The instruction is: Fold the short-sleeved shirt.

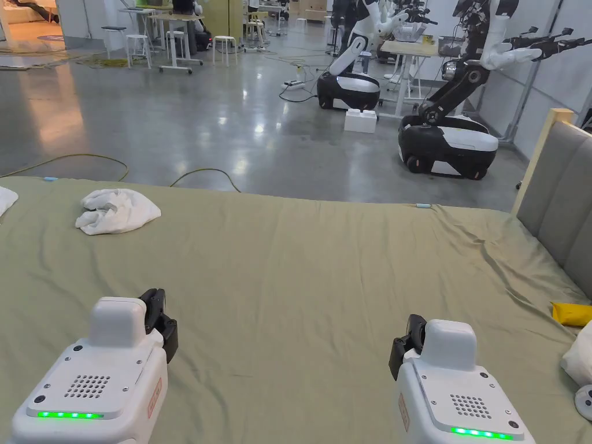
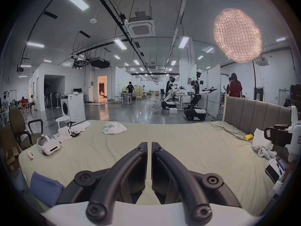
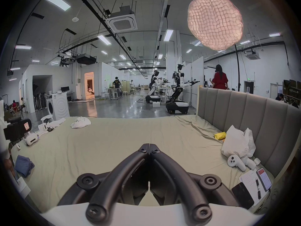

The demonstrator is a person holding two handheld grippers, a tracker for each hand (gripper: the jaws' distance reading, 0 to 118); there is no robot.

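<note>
A crumpled white shirt (image 1: 115, 211) lies in a heap near the far left edge of the olive-green bed (image 1: 324, 254); it also shows in the left gripper view (image 2: 114, 128) and the right gripper view (image 3: 80, 122). My left gripper (image 1: 157, 312) hovers over the near left of the bed, well short of the shirt. Its jaws (image 2: 149, 146) stand almost together with nothing between them. Over the near right of the bed my right gripper (image 1: 407, 338) is shut and empty (image 3: 149, 145). Bare sheet lies between both grippers and the shirt.
A grey padded headboard (image 1: 555, 196) bounds the bed on the right, with a yellow item (image 1: 572, 314), a white bag (image 3: 237, 141), controllers (image 3: 236, 162) and phones (image 3: 263, 179) beside it. A blue folded cloth (image 2: 45, 187) and a white headset (image 2: 48, 145) lie at the left. Wheeled robots (image 1: 448, 141) stand on the floor beyond.
</note>
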